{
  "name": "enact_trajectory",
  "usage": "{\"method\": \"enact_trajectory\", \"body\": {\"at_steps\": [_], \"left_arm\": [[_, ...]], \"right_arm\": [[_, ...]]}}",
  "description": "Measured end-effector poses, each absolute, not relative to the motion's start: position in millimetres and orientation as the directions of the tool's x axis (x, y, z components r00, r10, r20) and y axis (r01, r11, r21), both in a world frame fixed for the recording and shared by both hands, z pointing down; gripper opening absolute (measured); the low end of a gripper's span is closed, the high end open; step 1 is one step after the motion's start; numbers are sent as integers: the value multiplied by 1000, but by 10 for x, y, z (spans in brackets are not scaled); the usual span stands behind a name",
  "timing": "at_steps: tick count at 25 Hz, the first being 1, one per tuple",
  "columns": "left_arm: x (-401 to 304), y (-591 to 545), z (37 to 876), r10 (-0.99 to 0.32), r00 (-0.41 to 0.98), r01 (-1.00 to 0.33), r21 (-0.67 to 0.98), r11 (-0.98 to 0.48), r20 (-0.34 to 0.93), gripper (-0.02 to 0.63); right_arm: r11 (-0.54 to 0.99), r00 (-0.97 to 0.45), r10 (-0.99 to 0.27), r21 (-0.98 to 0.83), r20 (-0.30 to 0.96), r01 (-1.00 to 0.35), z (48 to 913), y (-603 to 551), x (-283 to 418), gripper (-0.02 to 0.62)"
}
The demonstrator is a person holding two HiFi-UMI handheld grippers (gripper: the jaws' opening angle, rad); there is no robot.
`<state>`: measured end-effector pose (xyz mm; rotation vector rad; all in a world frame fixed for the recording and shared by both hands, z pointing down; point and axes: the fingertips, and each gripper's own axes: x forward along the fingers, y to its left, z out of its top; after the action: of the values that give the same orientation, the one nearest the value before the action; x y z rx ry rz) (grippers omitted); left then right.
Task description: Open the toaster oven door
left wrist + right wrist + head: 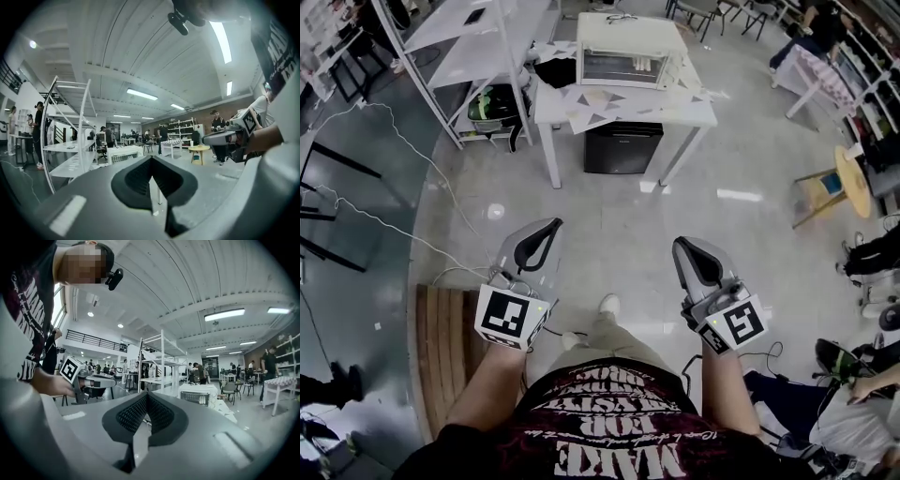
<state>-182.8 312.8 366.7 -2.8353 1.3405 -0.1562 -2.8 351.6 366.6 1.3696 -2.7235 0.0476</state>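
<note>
Toaster oven (630, 52): stands on a white worktop (680, 114) straight ahead, well apart from both grippers, with open grey floor (609, 216) between.
- Boxy, pale cream shell.
- Long axis runs left to right across the worktop, with the front facing this way.
- The door is a glazed panel with rack bars showing behind it. It looks shut.
- The handle is probably a bar along the door's upper edge, but it is too small here to be sure.

Left gripper (547, 232): held low, close to the body, pointing forward.
- Jaws together at the tips, nothing between them.
- Dark ribbed pads (133, 180) on a smooth grey plastic shell.

Right gripper (682, 249): about the same height and heading. Its jaws are likewise closed on nothing.

Key relation: the oven lies ahead of and beyond both sets of jaws, roughly on the midline between them. The right gripper looks slightly more in line with it, so I judge it marginally the nearer.

Task not begun. My read is that a walk-up comes first, then one pair of jaws must part to take the handle.

Around:
- Paper sheets (600, 101) printed with triangles lie on the worktop in front of the oven.
- A black cabinet (623, 148) sits beneath the worktop.
- A white shelf rack (478, 52) stands off to the left.
- A slatted wooden platform (441, 342) lies on the floor by the left arm.
</note>
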Motion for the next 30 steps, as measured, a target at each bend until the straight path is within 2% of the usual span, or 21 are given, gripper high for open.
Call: {"method": "enact_trajectory", "body": {"at_steps": [15, 30], "left_arm": [[-1271, 2240, 3602, -759, 643, -756, -73, -650, 102, 0], [-1016, 1824, 3486, -808, 581, -803, -92, -589, 94, 0]], "right_arm": [[644, -645, -759, -41, 93, -764, 3775, 2552, 273, 25], [687, -691, -717, -71, 92, -723, 3854, 2104, 634, 25]]}}
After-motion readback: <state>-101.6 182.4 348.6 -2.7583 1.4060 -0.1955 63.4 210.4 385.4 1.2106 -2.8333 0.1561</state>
